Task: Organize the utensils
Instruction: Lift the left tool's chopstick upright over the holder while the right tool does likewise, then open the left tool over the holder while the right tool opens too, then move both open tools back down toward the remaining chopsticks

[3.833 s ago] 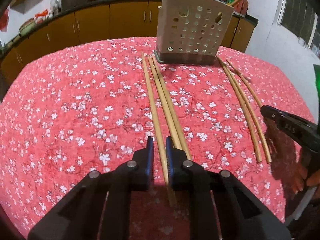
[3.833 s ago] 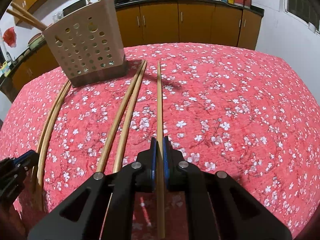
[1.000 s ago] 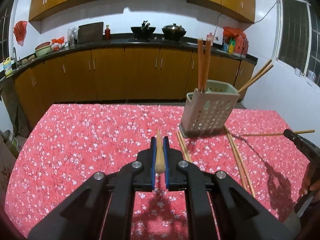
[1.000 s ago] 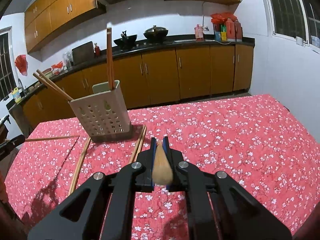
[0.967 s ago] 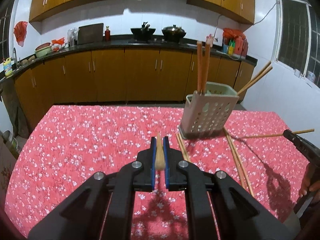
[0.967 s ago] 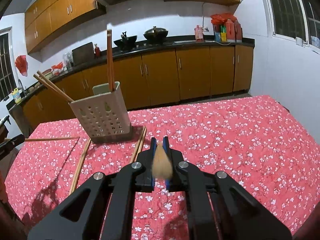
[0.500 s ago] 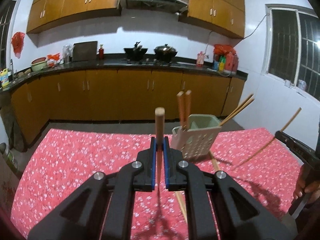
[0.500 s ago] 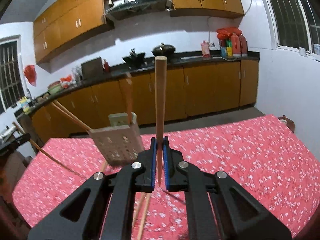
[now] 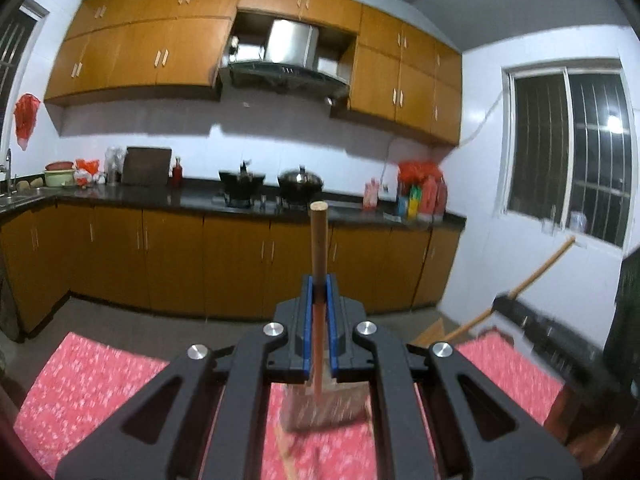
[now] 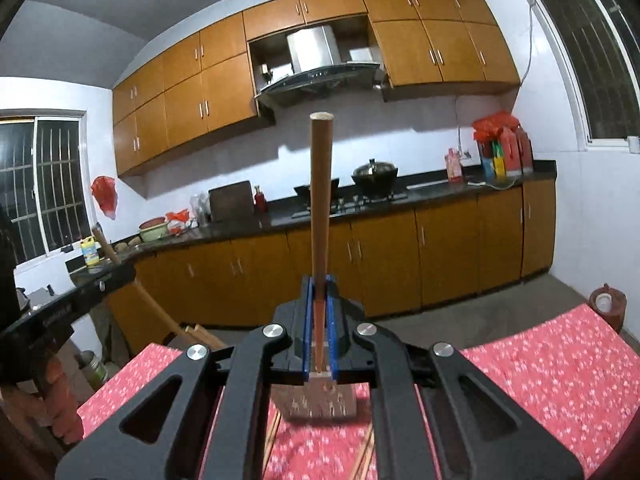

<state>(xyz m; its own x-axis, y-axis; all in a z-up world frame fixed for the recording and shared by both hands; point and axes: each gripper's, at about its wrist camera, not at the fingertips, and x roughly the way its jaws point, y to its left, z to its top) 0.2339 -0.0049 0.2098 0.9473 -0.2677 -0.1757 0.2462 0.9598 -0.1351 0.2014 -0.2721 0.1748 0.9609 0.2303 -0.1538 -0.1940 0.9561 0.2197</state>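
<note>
Both grippers are clamped on chopsticks. Left gripper [image 9: 319, 292] pinches a round, light-brown wooden chopstick [image 9: 319, 240] between its blue-lined pads, the stick standing upright out of the jaws, its flat blunt end topmost; the part below the pads looks reddish. Right gripper [image 10: 319, 292] holds a second wooden chopstick [image 10: 320, 184] of the same brown colour the same way, upright, with more of its length above the jaws and a flat cut top. Below each gripper, blurred, sits the pale perforated plastic utensil holder [image 9: 320, 408], on the table covered with a red cloth printed with small white flowers [image 9: 92, 376], towards its far edge. More wooden chopsticks [image 10: 362, 460] lie on the cloth just in front of the holder. In the left view the right gripper appears at the right edge with its chopstick slanting up. Behind the table run orange-brown kitchen cabinets [image 10: 440, 256] under a dark counter.
</note>
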